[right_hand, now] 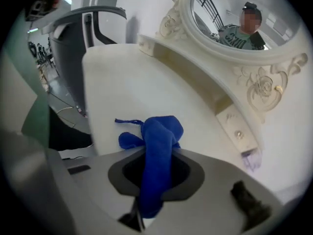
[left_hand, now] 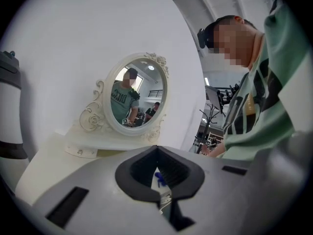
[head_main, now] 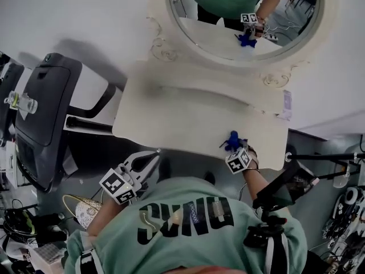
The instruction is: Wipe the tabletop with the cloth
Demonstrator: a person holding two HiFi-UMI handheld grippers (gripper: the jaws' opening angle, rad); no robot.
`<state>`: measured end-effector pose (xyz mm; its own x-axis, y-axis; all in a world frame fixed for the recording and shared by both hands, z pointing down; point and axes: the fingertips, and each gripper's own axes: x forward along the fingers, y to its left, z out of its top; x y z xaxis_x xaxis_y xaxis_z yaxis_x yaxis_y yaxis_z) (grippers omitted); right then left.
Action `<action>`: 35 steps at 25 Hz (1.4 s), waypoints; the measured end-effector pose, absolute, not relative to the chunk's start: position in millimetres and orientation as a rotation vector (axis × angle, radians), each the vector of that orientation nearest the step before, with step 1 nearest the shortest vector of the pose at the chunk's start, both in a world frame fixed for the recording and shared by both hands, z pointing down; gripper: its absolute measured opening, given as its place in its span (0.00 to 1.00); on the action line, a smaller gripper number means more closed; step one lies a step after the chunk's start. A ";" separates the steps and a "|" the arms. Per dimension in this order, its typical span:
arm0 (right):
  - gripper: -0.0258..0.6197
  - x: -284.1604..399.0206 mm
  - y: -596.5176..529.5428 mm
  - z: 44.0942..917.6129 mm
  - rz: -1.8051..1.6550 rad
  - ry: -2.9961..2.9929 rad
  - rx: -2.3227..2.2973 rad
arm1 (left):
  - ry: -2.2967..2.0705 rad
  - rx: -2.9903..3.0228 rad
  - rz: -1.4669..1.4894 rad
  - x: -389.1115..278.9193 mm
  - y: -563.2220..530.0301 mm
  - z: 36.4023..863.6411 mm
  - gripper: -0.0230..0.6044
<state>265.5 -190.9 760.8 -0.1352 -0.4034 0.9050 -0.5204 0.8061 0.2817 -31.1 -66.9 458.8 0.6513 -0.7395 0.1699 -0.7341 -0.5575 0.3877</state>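
The cloth [right_hand: 159, 146], a blue one, is clamped between the jaws of the right gripper [right_hand: 155, 177] and bunches out in front of them. It sits over the tabletop [head_main: 188, 119] at the edge farthest from the mirror [head_main: 242, 16], toward the mirror's right-hand side. From the head view I cannot tell for sure whether the bunched end already presses on the surface or hangs just above it.

To wipe well, I judge the cloth needs to lie flatter than it does: as a tight wad it would only draw a narrow stripe. Tilting the gripper lower, so more fabric drags under the jaws, should help. Then go in long overlapping strokes from this far edge in toward the mirror's base and across to its left-hand side. Keep the pressure light, so the hard jaw tips do not scrape the pale top. Near the carved shelf under the mirror the cloth could snag, so slow down there.

The right forearm reaches from the person's body toward the mirror, with the gripper pointing at it. The left gripper [head_main: 149, 163] hangs off the table, beyond the edge farthest from the mirror and toward its left-hand side. Its jaws stand apart with nothing between them, and it takes no part in the wiping.
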 end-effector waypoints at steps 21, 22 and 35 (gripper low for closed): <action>0.13 -178.0 -263.2 713.1 -0.147 -2.227 0.372 | -1.381 2.237 -0.024 -127.3 1.9 482.0 0.04; 0.13 -205.7 -269.7 716.4 -0.159 -2.212 0.372 | -1.401 2.214 -0.019 -139.0 8.2 485.1 0.04; 0.13 -21.9 -317.0 752.4 -0.013 -2.042 0.735 | -1.231 2.303 0.017 -140.9 -17.6 493.4 0.04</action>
<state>-21.9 -317.0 752.4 -0.3846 -0.5031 0.7740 -0.4935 0.8206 0.2882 -140.9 -17.6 493.4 0.5860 -0.7711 0.2490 -0.7777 -0.4490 0.4399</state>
